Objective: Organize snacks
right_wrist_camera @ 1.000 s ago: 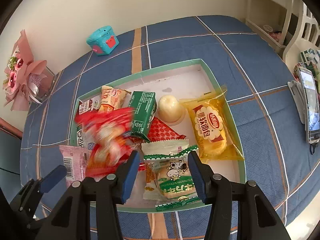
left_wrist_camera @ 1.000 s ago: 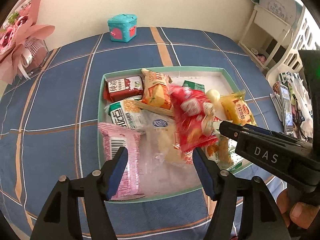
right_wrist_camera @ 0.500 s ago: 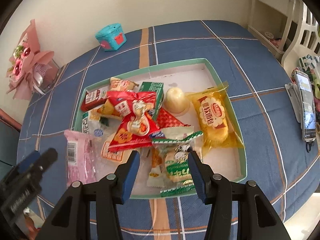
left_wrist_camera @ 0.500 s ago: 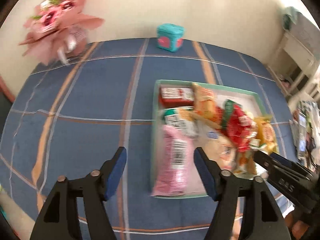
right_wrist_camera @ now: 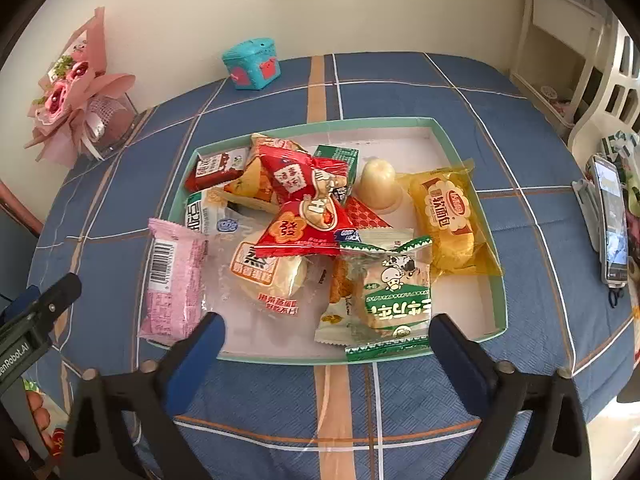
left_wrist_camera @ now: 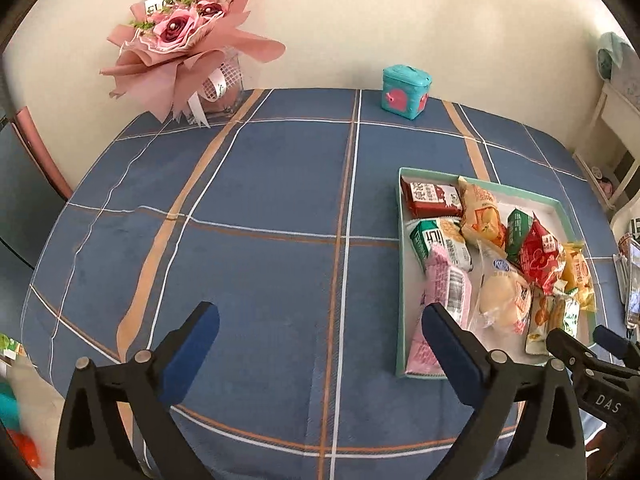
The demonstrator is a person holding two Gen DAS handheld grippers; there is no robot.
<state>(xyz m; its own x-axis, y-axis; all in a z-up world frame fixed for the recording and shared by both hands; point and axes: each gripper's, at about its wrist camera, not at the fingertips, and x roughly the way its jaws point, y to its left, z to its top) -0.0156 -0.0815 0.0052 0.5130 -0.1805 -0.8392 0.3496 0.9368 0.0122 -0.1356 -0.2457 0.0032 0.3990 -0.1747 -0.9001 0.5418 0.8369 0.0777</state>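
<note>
A green-rimmed tray [right_wrist_camera: 472, 184] on the blue checked cloth holds several snack packets. A red packet [right_wrist_camera: 304, 204] lies on top of the pile, beside a yellow bread packet [right_wrist_camera: 452, 216] and a green-and-white packet [right_wrist_camera: 396, 296]. A pink packet [right_wrist_camera: 172, 280] hangs over the tray's left rim. My right gripper [right_wrist_camera: 326, 324] hovers at the tray's near edge, its jaws opening with nothing between them. My left gripper [left_wrist_camera: 318, 320] is over bare cloth to the left of the tray [left_wrist_camera: 400, 280], its jaws also opening and empty.
A pink bouquet [left_wrist_camera: 188, 40] and a teal box [left_wrist_camera: 404, 88] stand at the far edge by the wall. A phone [right_wrist_camera: 610, 220] lies off the table's right side, with white furniture [right_wrist_camera: 560, 40] behind it.
The red packet, blurred in motion over the tray, came to rest on the pile. My left gripper swung left off the tray onto bare cloth. Both sets of jaws spread wider.
</note>
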